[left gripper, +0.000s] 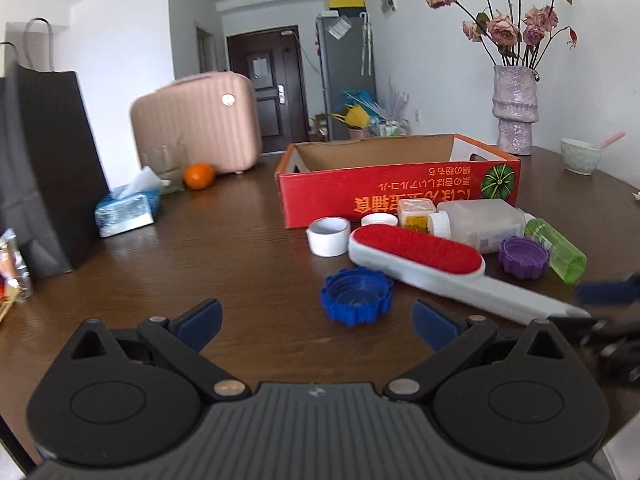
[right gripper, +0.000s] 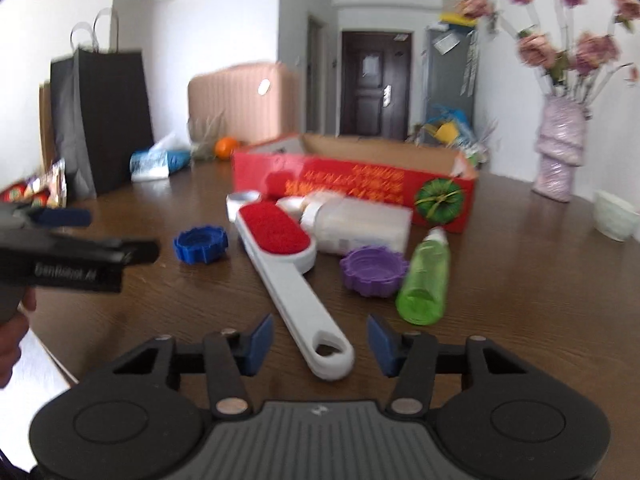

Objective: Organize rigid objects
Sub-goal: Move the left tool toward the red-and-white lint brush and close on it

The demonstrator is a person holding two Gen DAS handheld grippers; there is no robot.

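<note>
The sorting looks barely begun: the red cardboard box (left gripper: 400, 196) sits open on the brown table (left gripper: 200, 248), and what shows of its inside is bare cardboard, though its floor is hidden behind the near wall. Everything meant for it lies loose on the table in front of that wall. The lint brush (right gripper: 288, 252), red pad and long white handle, lies at 12 o'clock from the right tongs (right gripper: 320, 340), with its handle loop between the blue pads; the jaws stand fairly narrow but the pads do not press the handle, so nothing is gripped yet. At about 1 o'clock are the purple cap (right gripper: 374, 272) and the green bottle (right gripper: 426, 276) lying on its side, and behind the brush the big white bottle (right gripper: 360, 222). The left tongs (left gripper: 316, 324) are spread wide and hold nothing, with the blue cap (left gripper: 357, 295) just ahead at 12 o'clock. A roll of white tape (left gripper: 329, 236) and a small yellow jar (left gripper: 418, 214) wait close to the box. By my reckoning every piece is left to move, the brush likely first.
</note>
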